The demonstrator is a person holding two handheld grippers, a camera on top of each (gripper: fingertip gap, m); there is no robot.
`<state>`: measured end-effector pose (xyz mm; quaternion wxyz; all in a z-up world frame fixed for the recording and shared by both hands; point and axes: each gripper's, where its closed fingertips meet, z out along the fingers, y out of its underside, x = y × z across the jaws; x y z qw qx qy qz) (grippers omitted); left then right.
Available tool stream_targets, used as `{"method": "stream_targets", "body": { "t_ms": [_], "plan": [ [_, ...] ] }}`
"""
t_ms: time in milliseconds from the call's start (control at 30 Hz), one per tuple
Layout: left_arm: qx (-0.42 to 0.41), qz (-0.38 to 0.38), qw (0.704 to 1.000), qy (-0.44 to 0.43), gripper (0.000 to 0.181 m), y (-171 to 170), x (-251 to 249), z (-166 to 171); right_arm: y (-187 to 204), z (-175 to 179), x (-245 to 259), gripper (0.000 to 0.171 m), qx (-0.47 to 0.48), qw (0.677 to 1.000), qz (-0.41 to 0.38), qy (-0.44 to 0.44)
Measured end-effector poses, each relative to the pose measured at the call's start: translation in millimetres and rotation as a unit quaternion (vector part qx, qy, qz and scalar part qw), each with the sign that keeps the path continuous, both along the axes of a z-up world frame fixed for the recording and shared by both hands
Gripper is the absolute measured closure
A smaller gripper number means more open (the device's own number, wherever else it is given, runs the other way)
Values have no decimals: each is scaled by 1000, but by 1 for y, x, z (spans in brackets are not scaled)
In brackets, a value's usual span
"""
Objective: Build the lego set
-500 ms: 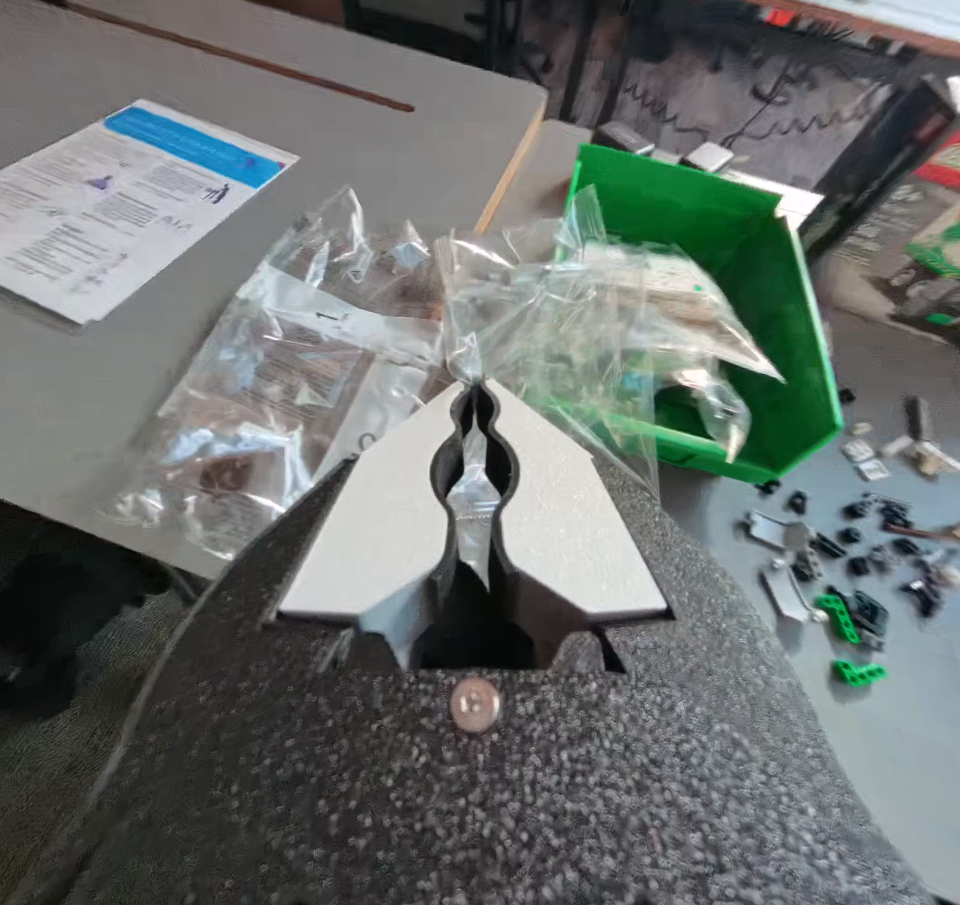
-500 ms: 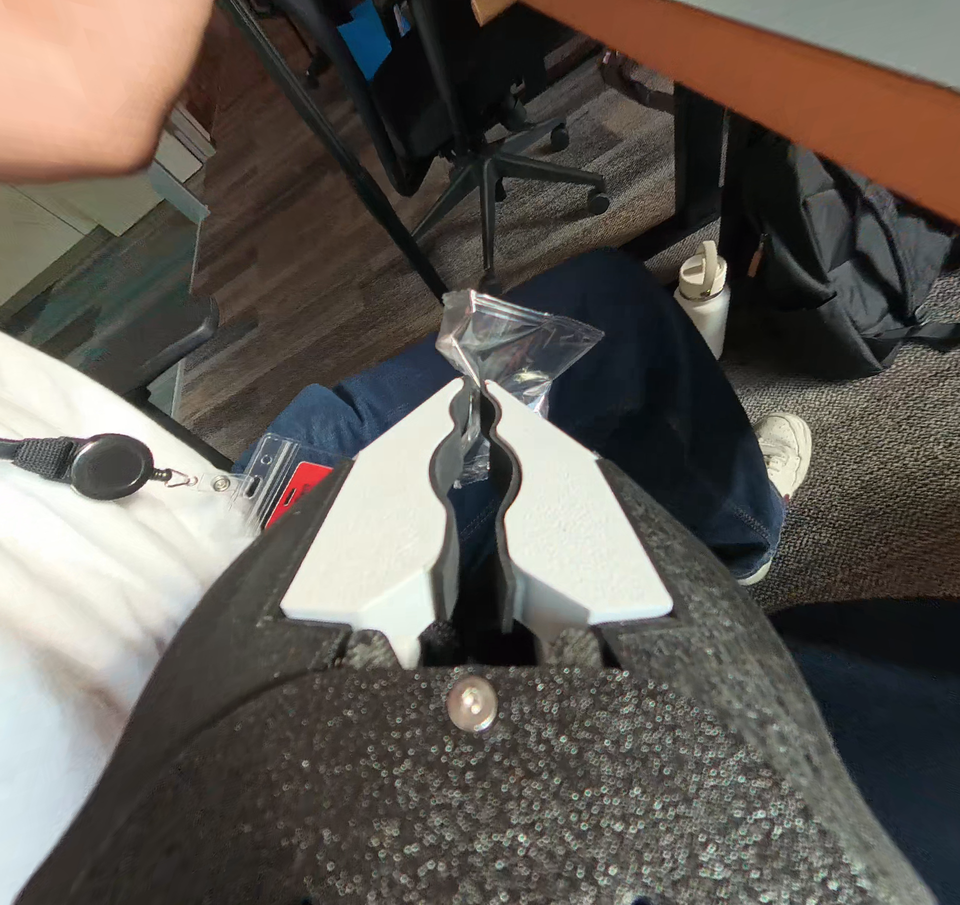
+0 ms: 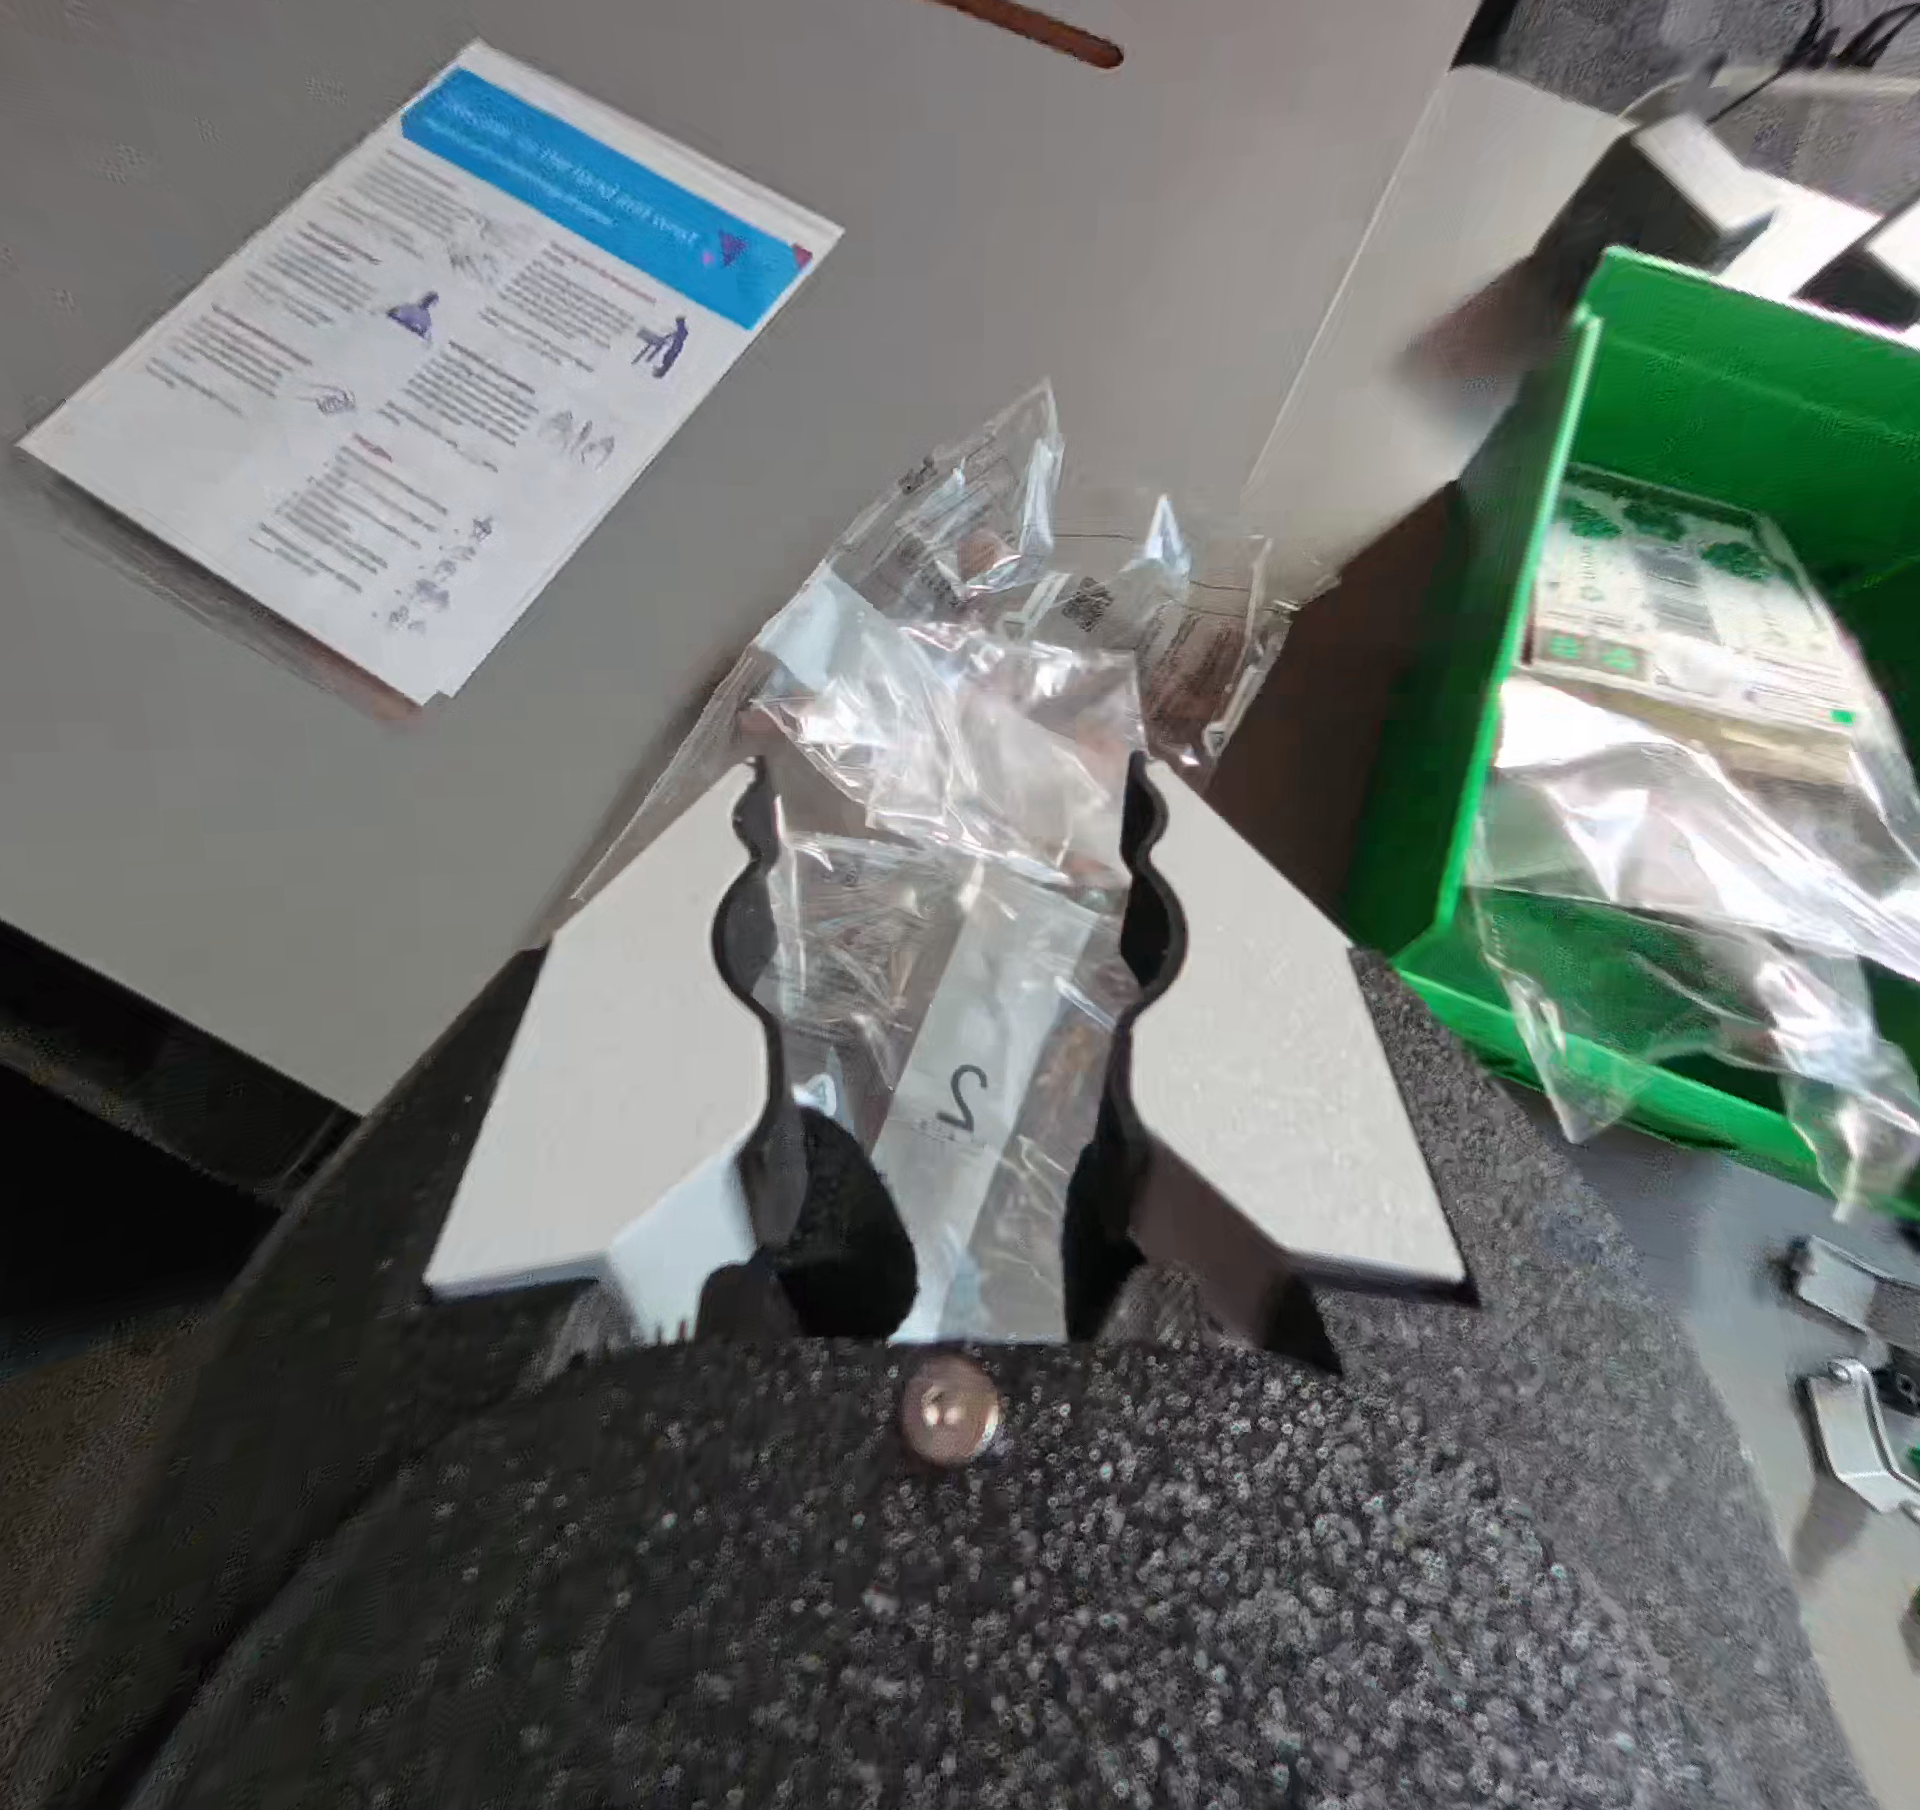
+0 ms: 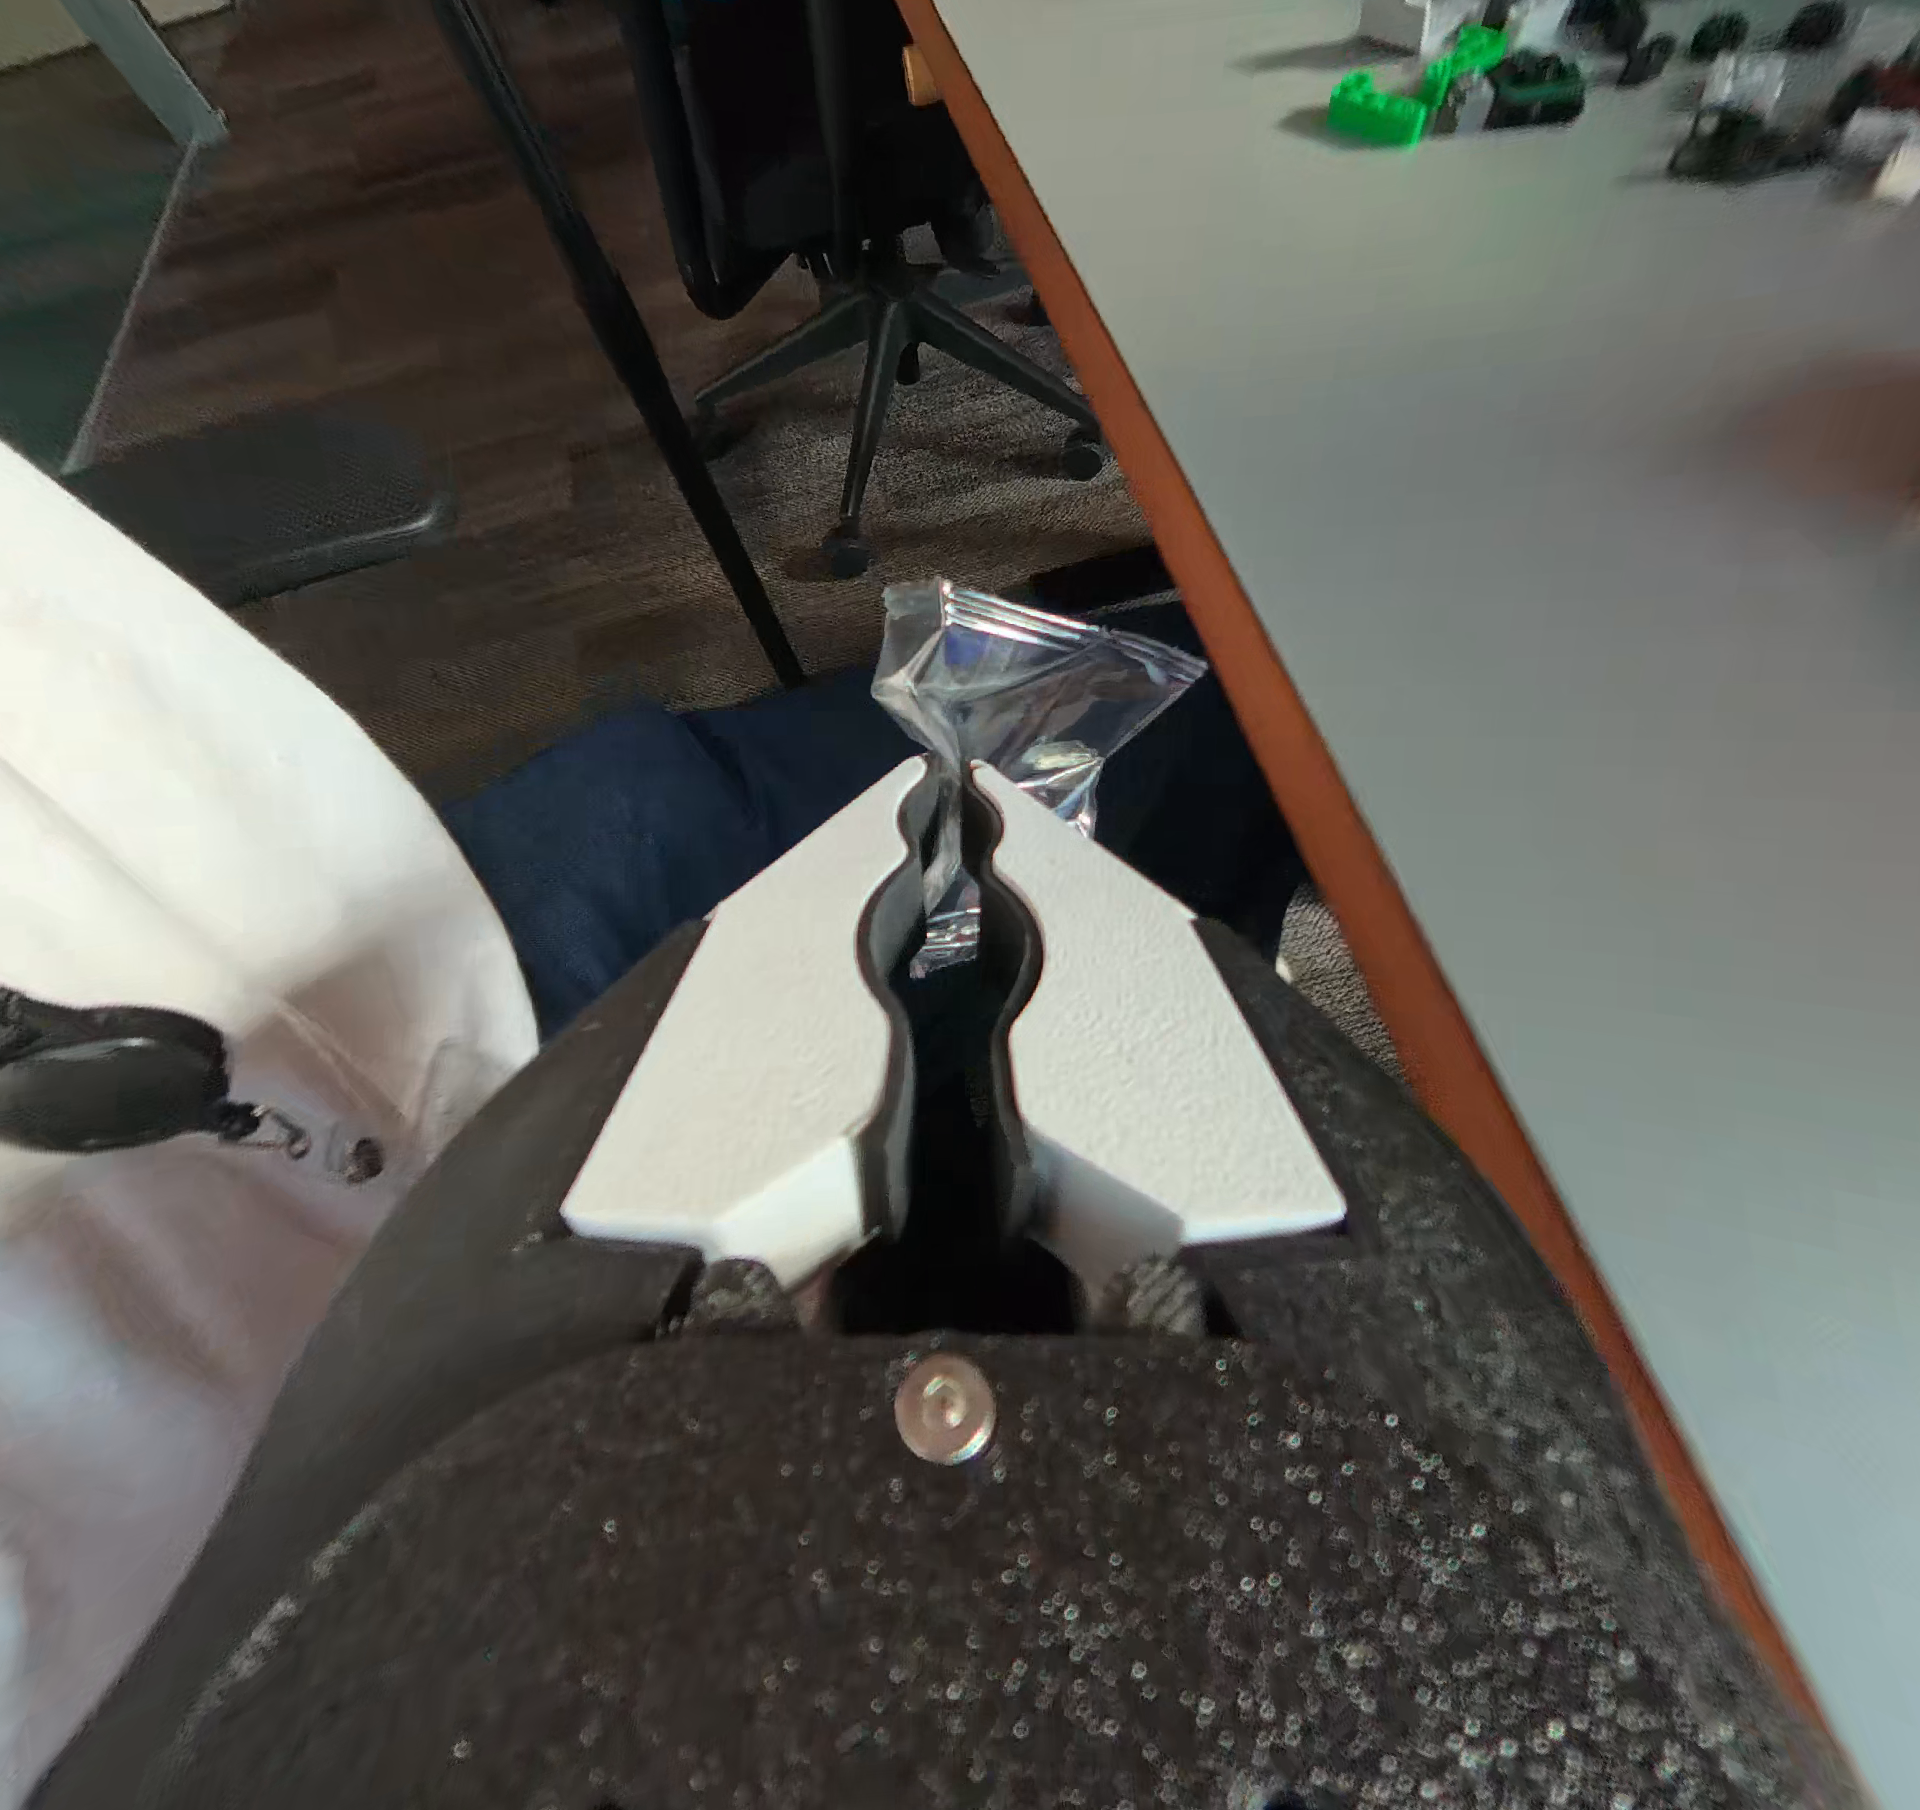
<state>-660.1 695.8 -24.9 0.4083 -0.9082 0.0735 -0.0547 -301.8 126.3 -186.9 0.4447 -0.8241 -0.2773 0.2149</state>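
My left gripper [image 3: 945, 768] is open. Crumpled clear plastic bags [image 3: 966, 659] lie between and beyond its fingers at the edge of the grey table [image 3: 935, 202]. One of them has a white numbered strip [image 3: 971, 1074]. My right gripper [image 4: 948, 768] is shut on a small torn scrap of clear plastic bag [image 4: 1018, 680], held below the table edge over a person's lap. Loose black, grey and green lego pieces [image 4: 1558, 67] lie blurred on the table top at the far right.
A green bin [image 3: 1621, 389] at the right holds another clear bag [image 3: 1683, 825] and a sticker sheet [image 3: 1683, 597]. A printed sheet [image 3: 436, 358] lies on the table at the left. An office chair [image 4: 894, 306], a black pole [image 4: 623, 306] and the person's leg [image 4: 644, 825] are below the table.
My left gripper has opened and let go of the bag, and sits closer to the table. My right gripper has swung toward the table, still shut on the plastic scrap.
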Motion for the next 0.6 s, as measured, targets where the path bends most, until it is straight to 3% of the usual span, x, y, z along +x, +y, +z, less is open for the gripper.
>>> {"method": "stream_targets", "body": {
  "t_ms": [33,100,167,267,333,400,500,533,600],
  "plan": [
    [27,-22,999,-2,124,-22,18,17,12,8,-3,170,13,1000,5,-24],
    [74,-115,990,-28,124,-85,81,39,40,26,-9,170,57,995,3,-81],
    [51,-269,958,-85,136,-178,163,30,67,47,-14,170,118,983,-2,-139],
    [-90,-494,836,-221,134,-345,260,-2,95,62,-19,170,186,957,-2,-222],
    [-160,-544,787,-241,133,-414,290,-34,103,60,-23,171,206,944,6,-258],
    [-200,-571,760,-235,131,-455,310,-62,107,55,-28,171,218,935,11,-279],
    [-213,-570,763,-218,129,-471,331,-90,110,52,-26,170,240,916,1,-321],
    [-214,-563,769,-212,136,-469,336,-97,109,52,-25,170,242,913,-1,-328],
    [-218,-575,756,-224,176,-474,342,-98,105,52,-23,169,242,916,-6,-321]
  ]
}}
